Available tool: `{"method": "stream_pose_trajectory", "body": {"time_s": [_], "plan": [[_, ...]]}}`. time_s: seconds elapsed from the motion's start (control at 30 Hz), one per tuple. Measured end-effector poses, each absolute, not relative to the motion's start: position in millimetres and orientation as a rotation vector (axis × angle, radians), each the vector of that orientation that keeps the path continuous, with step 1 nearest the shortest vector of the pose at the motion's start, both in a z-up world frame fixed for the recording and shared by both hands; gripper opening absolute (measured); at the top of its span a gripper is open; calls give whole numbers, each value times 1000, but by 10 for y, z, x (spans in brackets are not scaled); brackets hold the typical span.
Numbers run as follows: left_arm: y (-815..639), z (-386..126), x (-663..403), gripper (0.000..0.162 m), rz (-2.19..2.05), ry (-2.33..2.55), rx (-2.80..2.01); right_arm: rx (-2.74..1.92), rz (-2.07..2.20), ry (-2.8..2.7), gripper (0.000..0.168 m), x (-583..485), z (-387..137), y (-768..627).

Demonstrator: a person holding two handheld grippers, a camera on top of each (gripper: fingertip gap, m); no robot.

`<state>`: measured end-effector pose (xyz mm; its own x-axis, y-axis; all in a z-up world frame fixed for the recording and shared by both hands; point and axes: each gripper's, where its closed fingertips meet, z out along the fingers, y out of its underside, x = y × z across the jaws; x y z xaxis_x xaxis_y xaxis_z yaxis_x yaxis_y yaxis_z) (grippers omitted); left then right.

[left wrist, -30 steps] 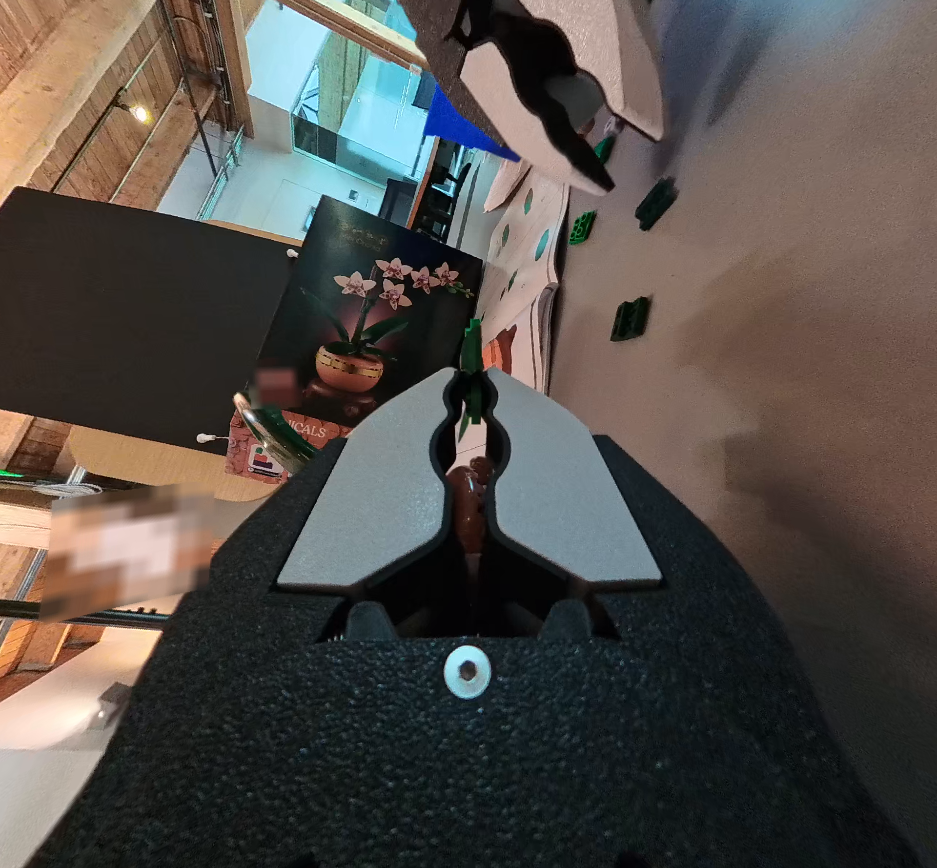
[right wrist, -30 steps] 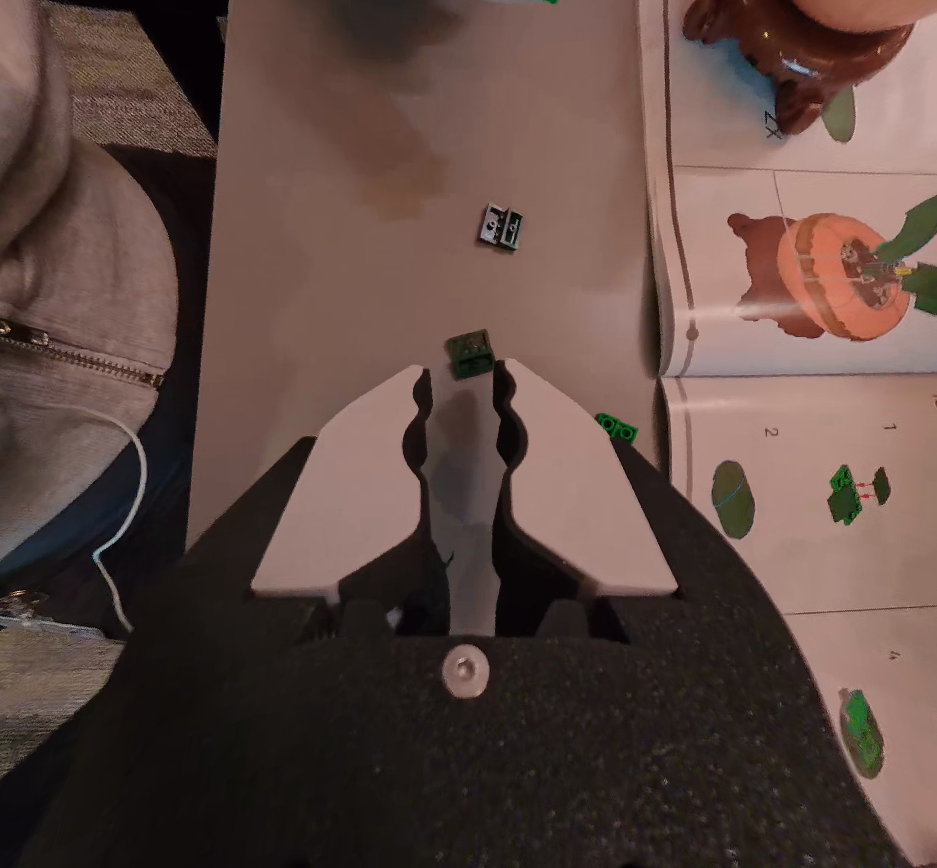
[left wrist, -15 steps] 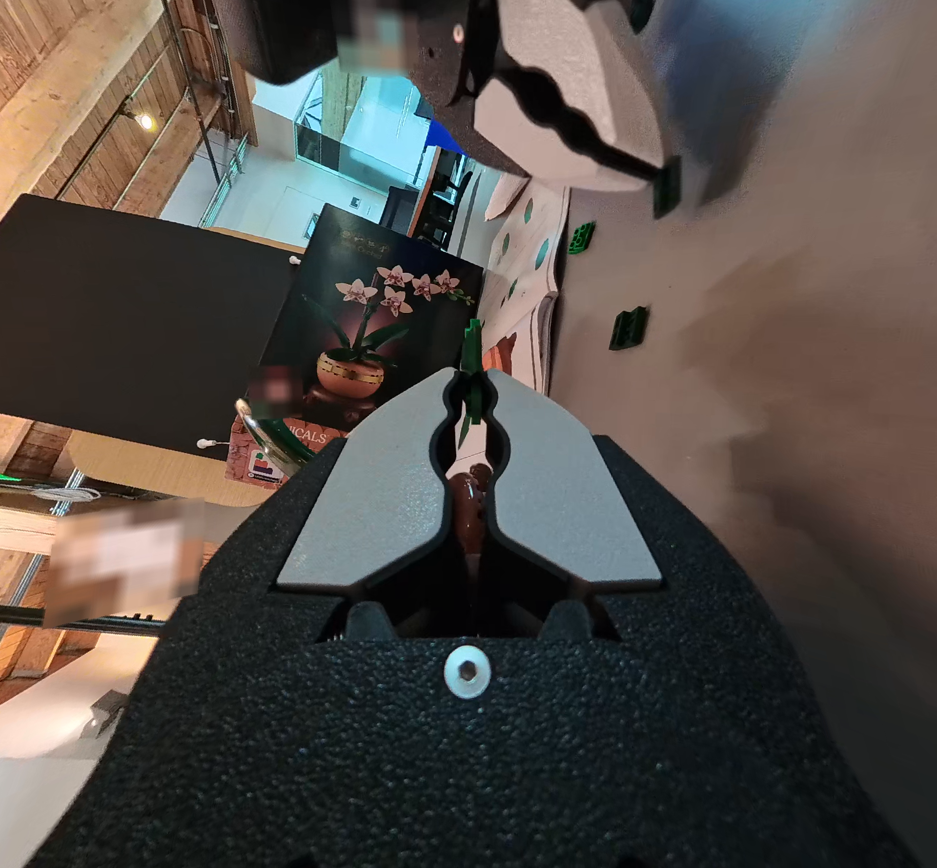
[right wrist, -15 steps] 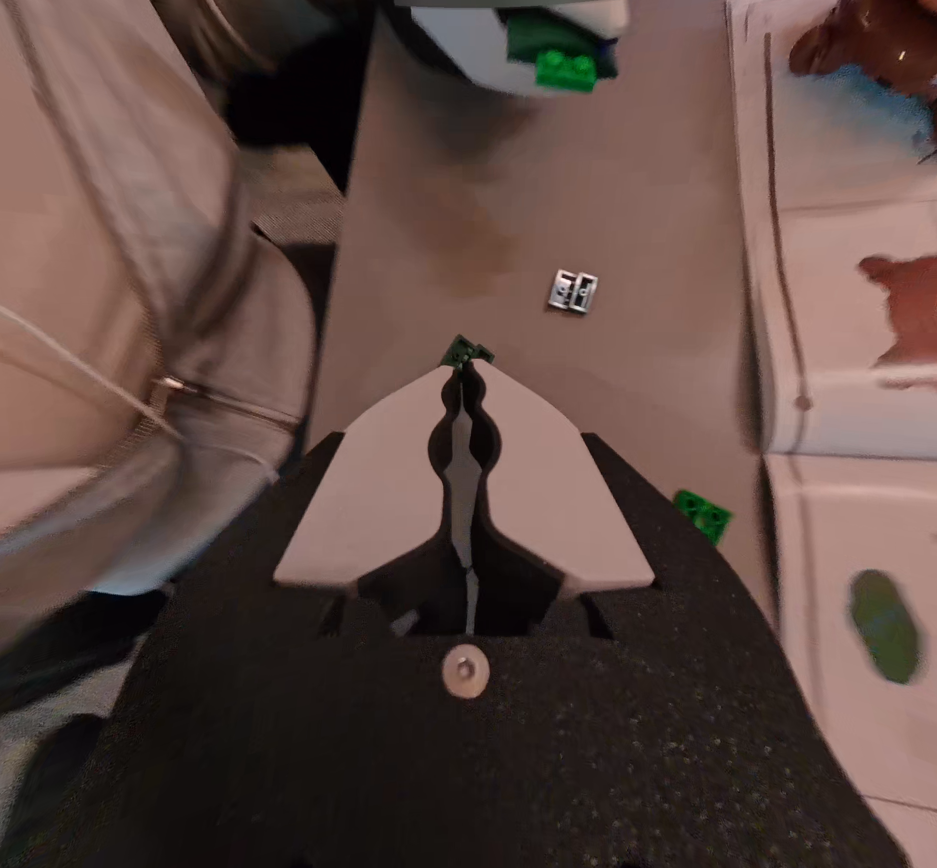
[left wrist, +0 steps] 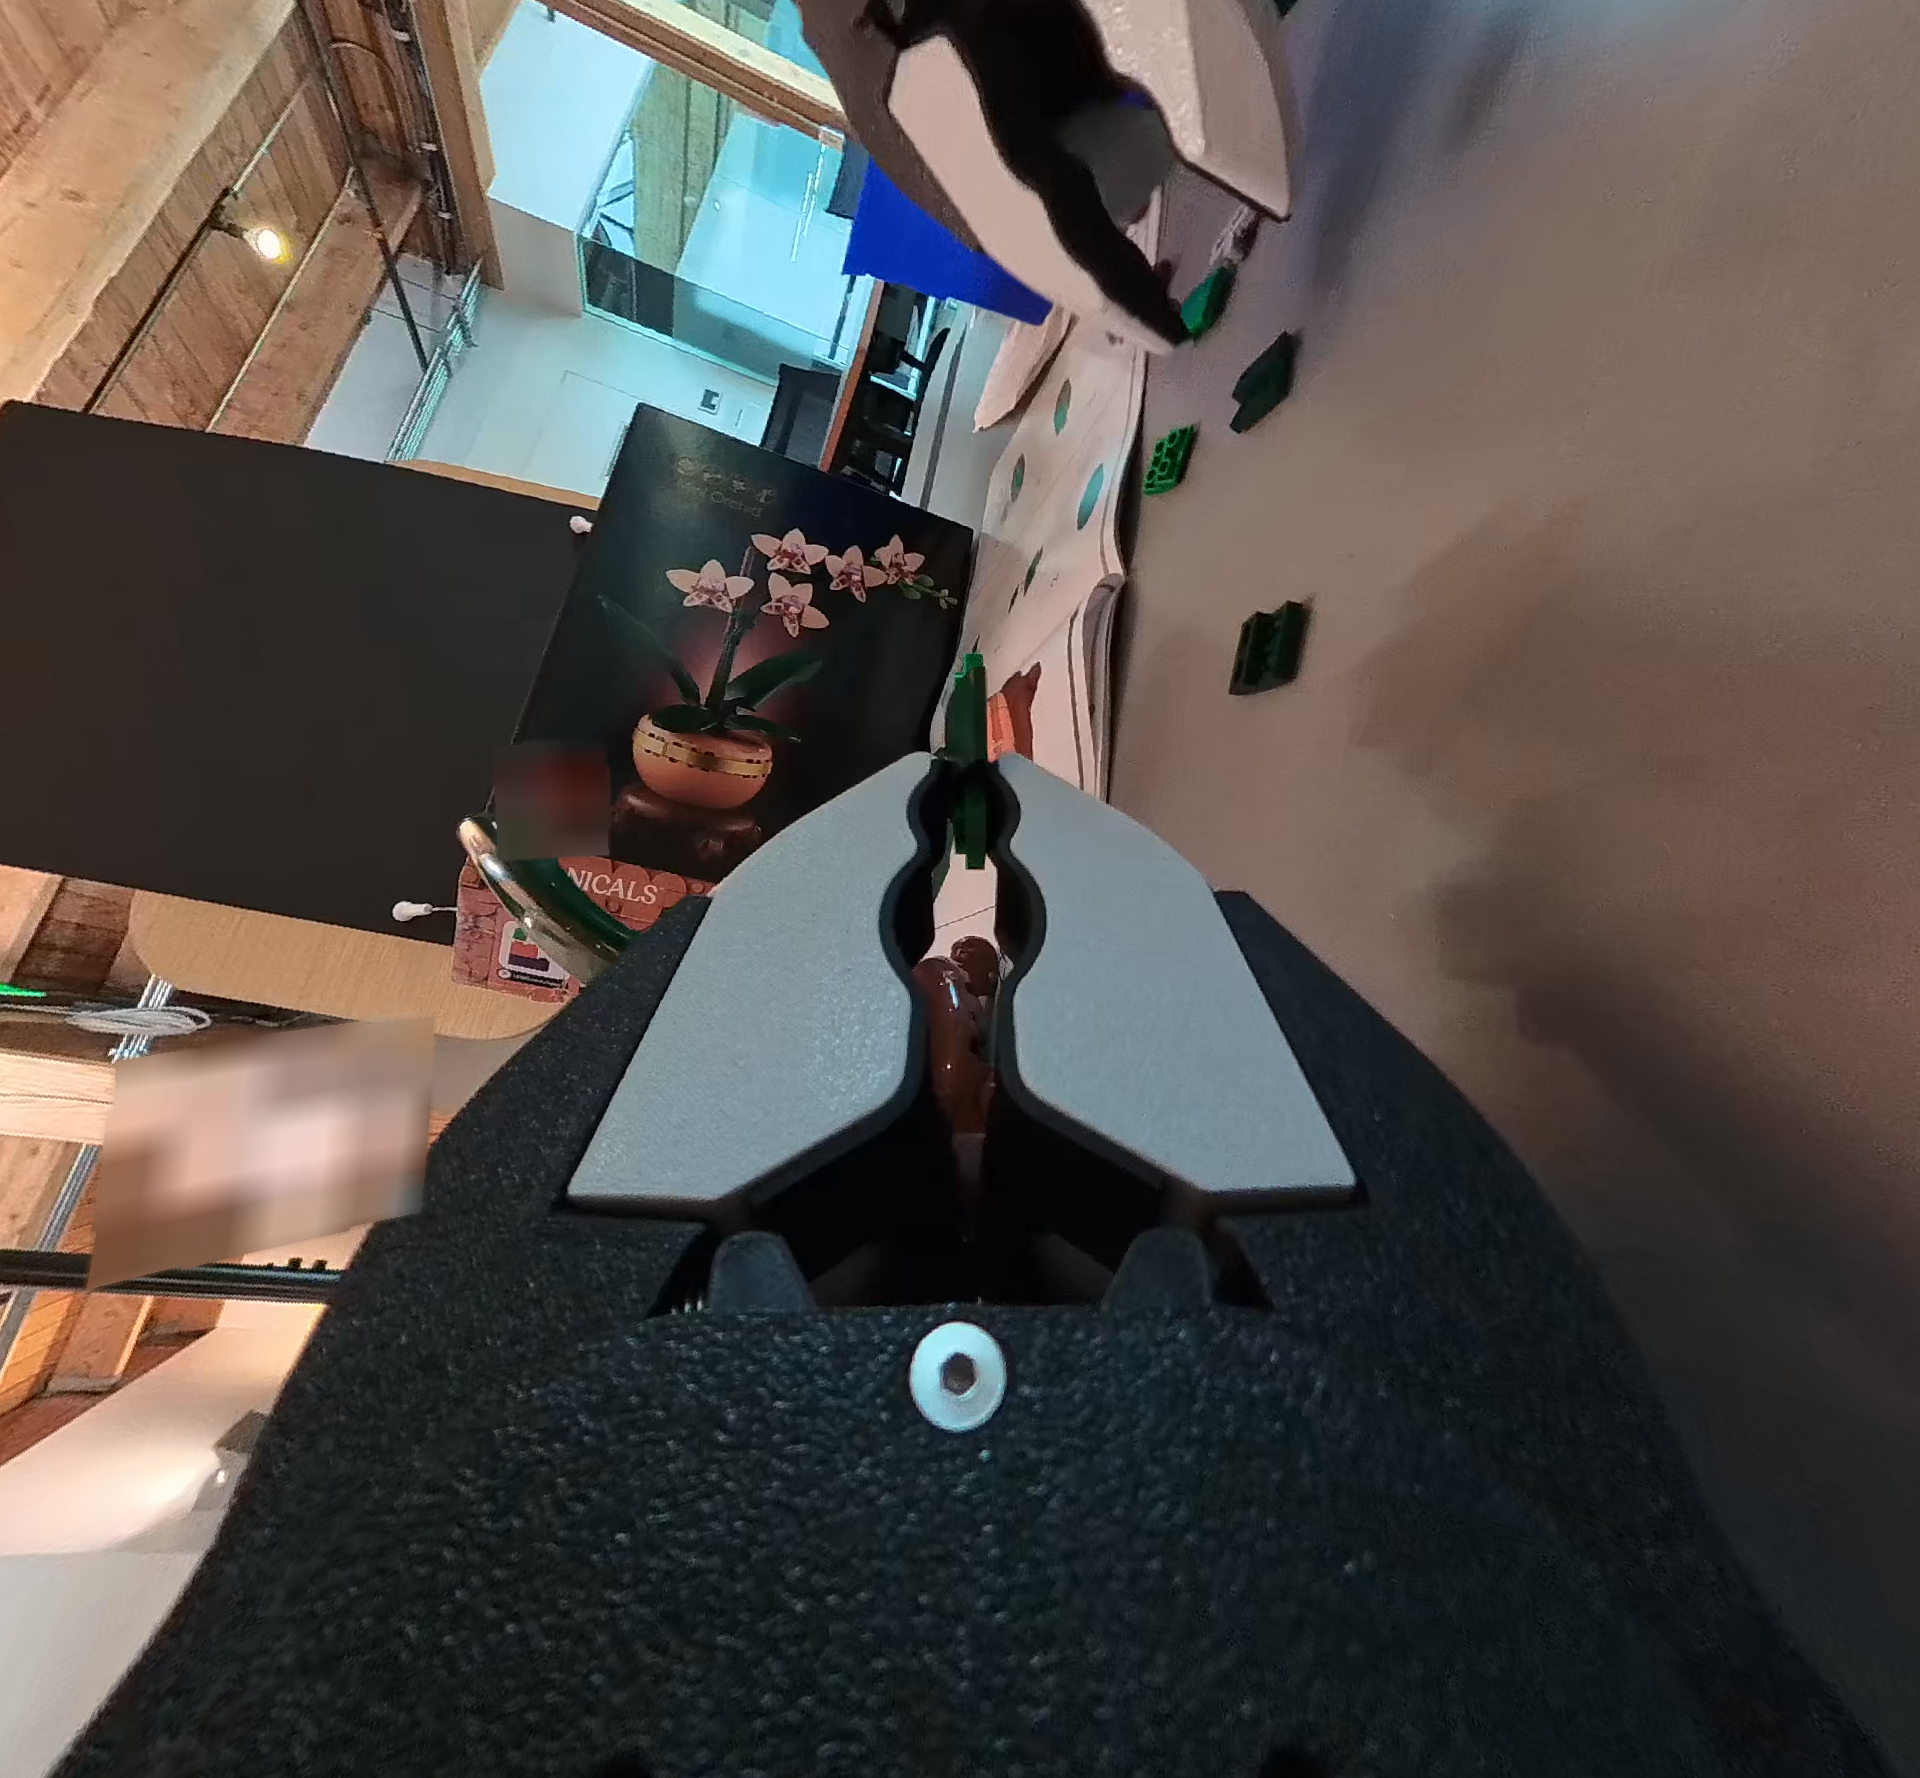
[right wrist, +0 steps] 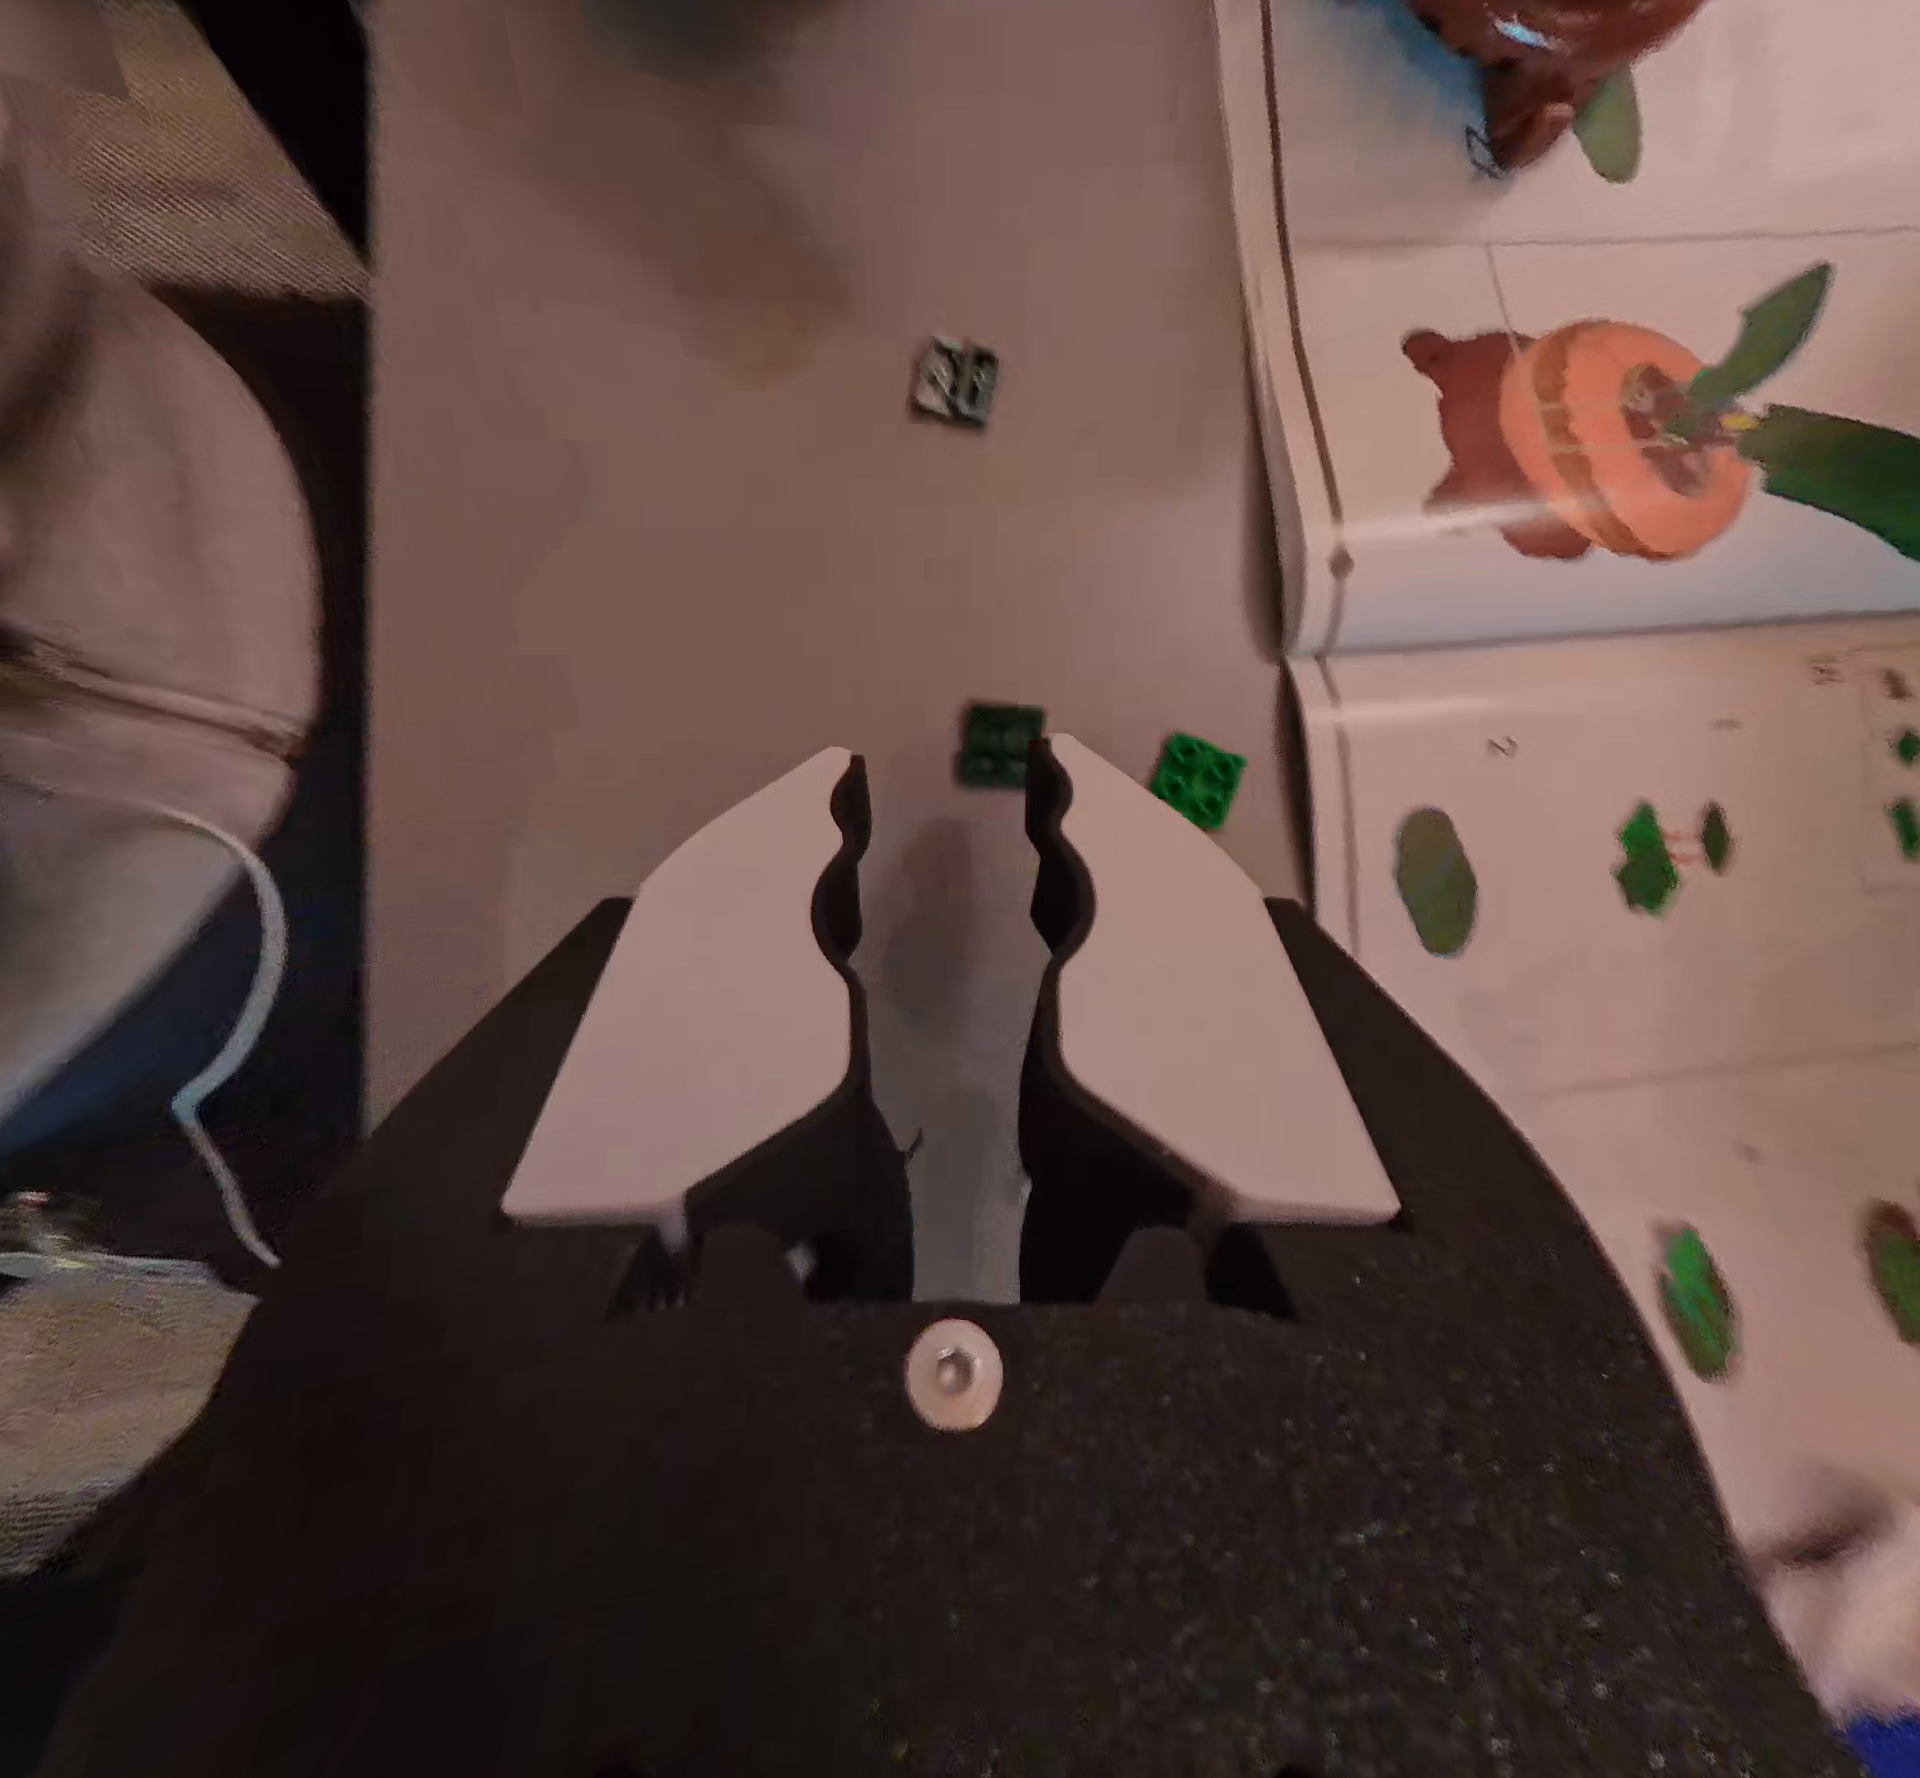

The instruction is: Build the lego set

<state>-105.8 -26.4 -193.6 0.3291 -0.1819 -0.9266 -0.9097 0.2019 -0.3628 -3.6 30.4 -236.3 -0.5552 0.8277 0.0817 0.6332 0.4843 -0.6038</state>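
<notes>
Right gripper jaws open, empty, low over counter. Dark green brick sits flat just past tips. Slide both sides around it, squeeze gently. Left gripper jaws pinch green leaf piece.

Black gripper body: grainy, pebbled matt plastic; pale grey finger plates finer-textured, matt. Small silver screw: bright metal. Beige tabletop: smooth, dull. Open white instruction booklet: paper, slight sheen. Brown rounded pot base: glossy plastic, sharp highlights. Bright green studded brick: smooth plastic. Light grey garment: soft cloth. Ceiling boards: bare wood.
</notes>
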Motion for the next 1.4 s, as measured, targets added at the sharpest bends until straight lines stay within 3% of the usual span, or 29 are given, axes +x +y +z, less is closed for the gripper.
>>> {"method": "stream_pose_trajectory", "body": {"time_s": [0.2,0.27,0.37,0.5,0.57,0.63,0.8,0.87,0.97,1.4], "plan": [[-258,-1925,-1051,5,705,1141,-1281,-1284,669,-2351,28,-113,-2537,374],[-261,-1922,-1044,5,699,1138,-1279,-1299,715,-2335,16,-160,-2538,361],[-264,-1911,-1043,5,695,1132,-1276,-1335,733,-2352,15,-179,-2536,377],[-273,-1904,-1046,5,690,1127,-1274,-1297,796,-2144,14,-363,-2025,614],[-277,-1906,-1047,5,691,1128,-1275,-1198,627,-2063,14,-449,-1714,884],[-269,-1909,-1051,5,694,1130,-1275,-1069,435,-2036,25,-520,-1495,1042],[-269,-1933,-1071,5,710,1139,-1284,-982,413,-1956,39,-681,-1179,1053],[-270,-1938,-1069,5,710,1141,-1285,-965,400,-1892,35,-711,-1120,1110],[-265,-1935,-1072,5,709,1139,-1286,-960,334,-1835,25,-707,-1165,1231],[-260,-1936,-1070,5,712,1139,-1285,-1340,553,-2002,18,-530,-2258,1004]]}}
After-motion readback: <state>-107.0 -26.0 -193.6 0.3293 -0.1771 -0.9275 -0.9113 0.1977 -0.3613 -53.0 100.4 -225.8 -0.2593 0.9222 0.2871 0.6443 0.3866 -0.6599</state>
